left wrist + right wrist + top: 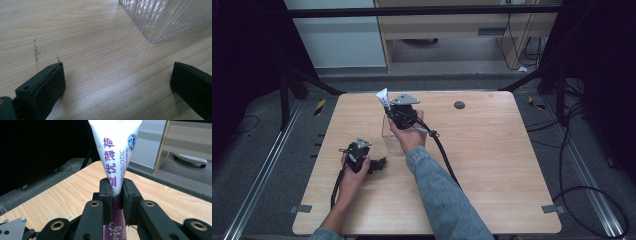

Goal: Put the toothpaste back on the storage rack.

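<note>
High view is showing me a pale wood tabletop [492,165] over grey floor [257,150]. My right hand-held gripper [117,192] is squeezing a white-and-purple tube [115,147]; my left hand-held gripper [117,82] is gaping wide.

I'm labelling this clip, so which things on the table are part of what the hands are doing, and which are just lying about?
In use:
- white tube, clamped between the right gripper fingers
- clear ribbed container, under the tube; seemingly where it goes
- left gripper, open, resting beside the container

Lying about:
- dark round disc at the table's far edge
- cables on the floor
</note>
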A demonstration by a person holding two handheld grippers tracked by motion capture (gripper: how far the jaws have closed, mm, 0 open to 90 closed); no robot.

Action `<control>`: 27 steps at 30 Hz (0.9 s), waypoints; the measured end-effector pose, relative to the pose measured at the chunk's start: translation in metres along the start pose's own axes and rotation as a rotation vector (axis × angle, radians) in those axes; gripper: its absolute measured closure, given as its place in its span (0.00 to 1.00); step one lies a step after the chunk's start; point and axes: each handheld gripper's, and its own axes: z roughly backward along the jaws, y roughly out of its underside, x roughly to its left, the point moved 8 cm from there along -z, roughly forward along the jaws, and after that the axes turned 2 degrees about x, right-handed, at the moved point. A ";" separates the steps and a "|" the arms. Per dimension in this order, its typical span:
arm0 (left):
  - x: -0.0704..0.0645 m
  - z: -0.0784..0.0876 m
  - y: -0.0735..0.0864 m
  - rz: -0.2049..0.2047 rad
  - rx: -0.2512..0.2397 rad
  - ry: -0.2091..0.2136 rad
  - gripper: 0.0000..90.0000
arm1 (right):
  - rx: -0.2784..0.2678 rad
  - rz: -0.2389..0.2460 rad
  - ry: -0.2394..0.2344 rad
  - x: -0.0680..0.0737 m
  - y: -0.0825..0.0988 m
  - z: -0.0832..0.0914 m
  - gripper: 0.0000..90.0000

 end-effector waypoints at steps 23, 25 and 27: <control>0.000 0.000 0.000 -0.003 0.003 0.001 0.00 | 0.068 0.015 0.015 0.004 0.022 -0.008 0.88; 0.000 0.000 0.000 -0.003 0.003 0.001 0.00 | 0.074 0.011 0.015 0.003 0.024 -0.009 0.88; 0.000 0.000 0.000 -0.003 0.003 0.001 0.00 | 0.078 0.011 0.016 0.003 0.026 -0.009 0.88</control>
